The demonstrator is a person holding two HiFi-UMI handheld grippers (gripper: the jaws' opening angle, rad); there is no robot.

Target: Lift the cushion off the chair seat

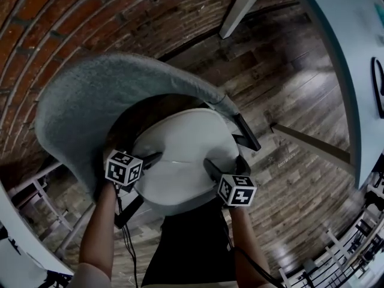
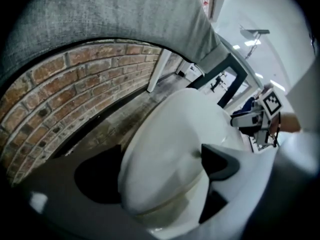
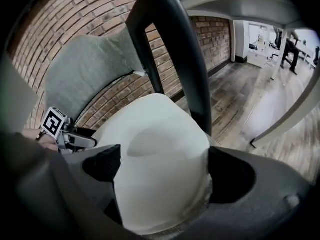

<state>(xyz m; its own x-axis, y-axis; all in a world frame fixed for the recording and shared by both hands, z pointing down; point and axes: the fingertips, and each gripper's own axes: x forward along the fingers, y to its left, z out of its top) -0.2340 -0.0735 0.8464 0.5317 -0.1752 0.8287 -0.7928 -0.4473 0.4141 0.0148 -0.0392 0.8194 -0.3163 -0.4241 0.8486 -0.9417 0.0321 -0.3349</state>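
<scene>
A round white cushion [image 1: 183,155] is held between my two grippers in front of the chair's curved grey backrest [image 1: 108,95]. My left gripper [image 1: 153,159] grips the cushion's left edge and my right gripper [image 1: 210,165] grips its right edge. In the left gripper view the cushion [image 2: 170,154] fills the gap between the jaws of the left gripper [image 2: 160,174]. The right gripper view shows the same cushion [image 3: 160,154] squeezed between the jaws of the right gripper [image 3: 165,171]. The cushion hides the chair seat, so I cannot tell how far above it the cushion sits.
A dark chair arm [image 1: 246,131] stands at the cushion's right. A brick wall [image 1: 66,17] runs behind the chair. A pale table [image 1: 342,53] with slanted legs [image 1: 312,143] curves along the right, over wooden floor [image 1: 282,89].
</scene>
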